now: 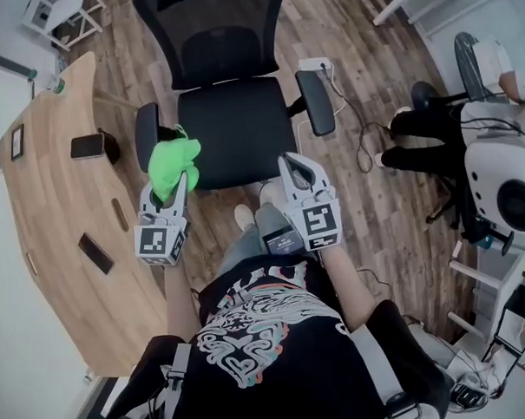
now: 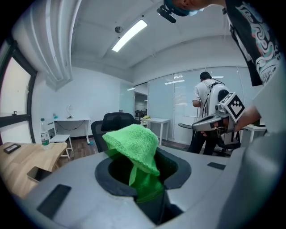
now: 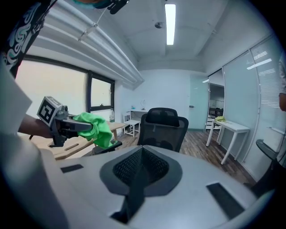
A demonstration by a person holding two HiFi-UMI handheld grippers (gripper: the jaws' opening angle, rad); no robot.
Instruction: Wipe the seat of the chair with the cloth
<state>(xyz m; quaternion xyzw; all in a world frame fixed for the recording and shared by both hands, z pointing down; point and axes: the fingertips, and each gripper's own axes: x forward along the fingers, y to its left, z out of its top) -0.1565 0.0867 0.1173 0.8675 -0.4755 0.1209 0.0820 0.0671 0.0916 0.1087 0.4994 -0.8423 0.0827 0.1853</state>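
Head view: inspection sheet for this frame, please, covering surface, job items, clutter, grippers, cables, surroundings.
Surface: black chair seat, bare.
Job's things: green cloth held above the seat's left edge, near the armrest.
Clutter: phone and second phone on the wooden desk.
Grippers: left gripper shut on the cloth; right gripper shut, empty.
Cables: power strip and cable on the floor.
Surroundings: another person seated at right.

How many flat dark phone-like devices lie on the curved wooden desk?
3 flat dark devices. One lies by the curved wooden desk's left edge, one beside the black office chair's armrest, one nearer the person. The person may hide more.
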